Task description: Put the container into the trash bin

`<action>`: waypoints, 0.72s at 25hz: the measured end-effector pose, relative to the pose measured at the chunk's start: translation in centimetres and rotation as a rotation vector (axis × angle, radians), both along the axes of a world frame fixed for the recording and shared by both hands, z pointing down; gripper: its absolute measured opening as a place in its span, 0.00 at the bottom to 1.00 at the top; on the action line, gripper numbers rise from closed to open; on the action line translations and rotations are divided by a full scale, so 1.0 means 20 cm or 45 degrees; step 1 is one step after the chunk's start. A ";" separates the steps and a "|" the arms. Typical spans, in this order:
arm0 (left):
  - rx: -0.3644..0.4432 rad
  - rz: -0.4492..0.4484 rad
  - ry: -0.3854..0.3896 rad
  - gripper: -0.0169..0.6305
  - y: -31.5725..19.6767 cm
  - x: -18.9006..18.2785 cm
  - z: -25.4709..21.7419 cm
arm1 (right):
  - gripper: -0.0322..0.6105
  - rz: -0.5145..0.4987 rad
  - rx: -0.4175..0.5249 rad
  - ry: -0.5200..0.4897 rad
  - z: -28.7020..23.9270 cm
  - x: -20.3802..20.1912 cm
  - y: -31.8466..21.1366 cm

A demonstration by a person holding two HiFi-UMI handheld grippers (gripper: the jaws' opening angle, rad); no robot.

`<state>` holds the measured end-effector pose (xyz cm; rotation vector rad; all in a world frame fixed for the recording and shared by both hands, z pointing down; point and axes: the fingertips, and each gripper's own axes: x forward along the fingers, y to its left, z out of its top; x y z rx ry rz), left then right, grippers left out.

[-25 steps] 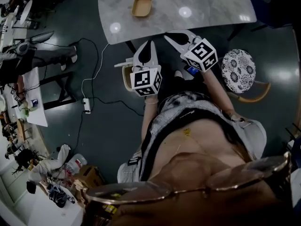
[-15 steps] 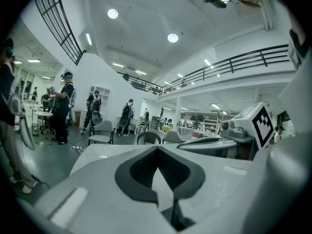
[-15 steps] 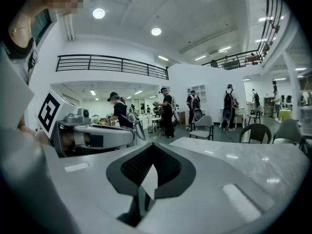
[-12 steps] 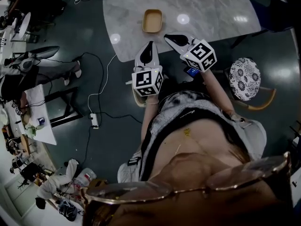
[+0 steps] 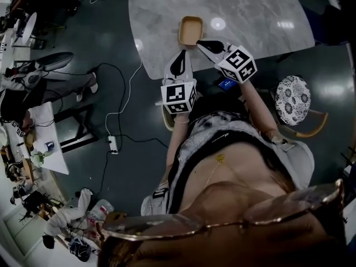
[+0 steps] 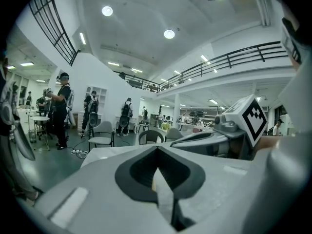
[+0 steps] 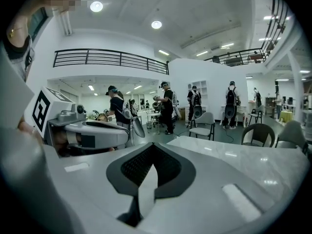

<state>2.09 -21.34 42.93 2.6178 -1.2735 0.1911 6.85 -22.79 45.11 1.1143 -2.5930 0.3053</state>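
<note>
Looking down in the head view, a person stands at the near edge of a marble table [image 5: 250,15] with a gripper in each hand, both reaching forward. The tan container [image 5: 191,30] sits empty on the table close to that near edge. The left gripper [image 5: 179,57] points at it from just short of the table edge, and the right gripper [image 5: 203,45] has its tip just beside the container's near right corner, seemingly not touching. Compared with a second ago, the table and container lie lower in this view and much closer to both grippers, so the person has stepped in. This reads as the approach ending, with the pickup not yet begun. A patterned stool [image 5: 293,92] stands to the right on the dark floor. No trash bin can be picked out in any view. In the left gripper view, the two dark pads are pressed together with nothing caught between them, and the right gripper shows at the right over the pale tabletop. In the right gripper view, its pads are likewise pressed together and empty, with the left gripper at the left and the tabletop stretching away to the right. Both pairs must spread before either can take the container.
</note>
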 end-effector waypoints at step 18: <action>-0.046 -0.177 -0.003 0.03 -0.25 0.08 0.01 | 0.09 -0.132 -0.086 0.061 0.12 0.16 -0.33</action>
